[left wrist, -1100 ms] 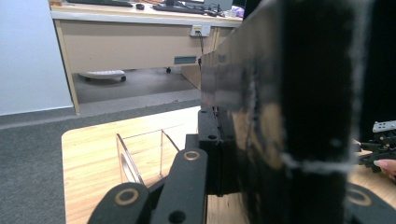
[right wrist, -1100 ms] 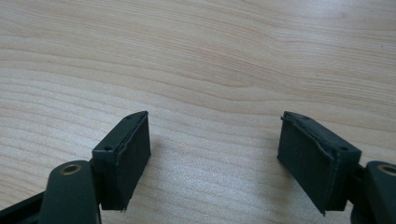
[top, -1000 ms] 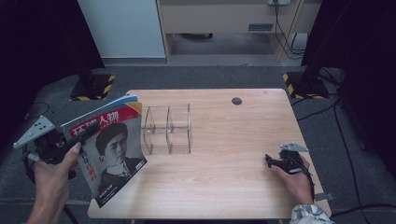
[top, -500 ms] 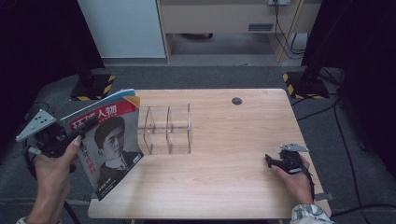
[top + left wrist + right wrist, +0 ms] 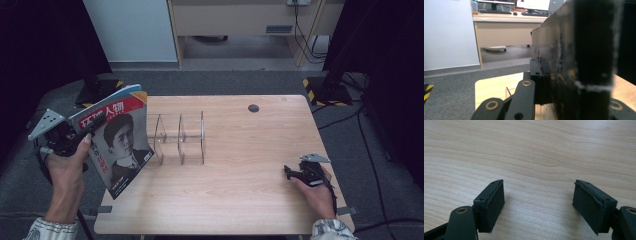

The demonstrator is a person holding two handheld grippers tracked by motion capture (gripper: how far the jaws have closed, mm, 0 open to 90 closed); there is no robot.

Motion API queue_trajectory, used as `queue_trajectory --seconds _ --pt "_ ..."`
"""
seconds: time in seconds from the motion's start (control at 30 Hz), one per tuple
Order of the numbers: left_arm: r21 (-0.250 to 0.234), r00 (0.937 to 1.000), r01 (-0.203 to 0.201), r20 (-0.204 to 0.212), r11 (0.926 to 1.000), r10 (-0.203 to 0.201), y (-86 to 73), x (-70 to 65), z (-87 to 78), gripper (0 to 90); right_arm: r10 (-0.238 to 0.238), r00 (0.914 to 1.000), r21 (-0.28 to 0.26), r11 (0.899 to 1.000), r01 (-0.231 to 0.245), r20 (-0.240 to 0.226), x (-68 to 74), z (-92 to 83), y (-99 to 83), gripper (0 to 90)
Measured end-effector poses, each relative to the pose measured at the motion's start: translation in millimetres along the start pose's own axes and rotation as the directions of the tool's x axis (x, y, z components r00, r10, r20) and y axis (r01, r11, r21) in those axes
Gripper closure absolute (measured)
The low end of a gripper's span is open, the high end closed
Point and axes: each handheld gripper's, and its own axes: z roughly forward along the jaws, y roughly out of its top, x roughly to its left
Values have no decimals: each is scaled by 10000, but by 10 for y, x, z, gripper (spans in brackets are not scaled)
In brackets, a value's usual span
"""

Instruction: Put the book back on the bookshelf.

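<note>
A magazine [image 5: 120,142] with a red masthead and a portrait on its cover is held nearly upright over the table's left edge. My left gripper [image 5: 92,127] is shut on its left edge, with a hand around the gripper body. In the left gripper view the magazine's dark edge [image 5: 579,62] rises between the jaws, and one black pad [image 5: 540,80] presses against it. A clear acrylic rack [image 5: 180,137] with upright dividers stands just right of the magazine. My right gripper [image 5: 290,172] rests on the wooden table [image 5: 250,200] at the near right, open, nothing between its pads [image 5: 491,205].
A small black round grommet [image 5: 253,108] sits in the tabletop near the far edge. Beyond the table are a white cabinet [image 5: 132,30], a beige desk [image 5: 504,30] and black stands with yellow-black striped feet [image 5: 330,90]. Grey carpet surrounds the table.
The left hand has raised the magazine and tipped it more upright, carrying it a little toward the far side. The right gripper has stayed where it was.
</note>
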Motion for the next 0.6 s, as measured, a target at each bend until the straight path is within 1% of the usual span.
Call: queue_trajectory --seconds 0.13,0.27,0.33,0.43,0.53,0.6 --pt "-457 9998 169 -108 9988 -174 -31 82 42 870 4 10000 1 10000 -4 -1 0 0 0 253" --pt "-810 9993 162 -323 9966 -189 -46 144 87 870 3 10000 1 10000 -3 0 0 0 0 253" --pt "-985 9989 353 -281 9945 -382 -64 187 117 870 6 10000 1 10000 -6 -1 0 0 0 253" --pt "-1215 9993 161 -310 9925 -200 -69 180 159 870 5 10000 0 10000 -5 -2 0 0 0 253" --pt "-1299 9995 -6 -310 9915 -34 -62 156 218 870 2 10000 1 10000 -2 -4 0 0 0 253" --pt "-1293 9992 -241 -335 9913 199 -52 130 255 870 -9 10000 2 10000 9 -2 0 -1 -1 254"
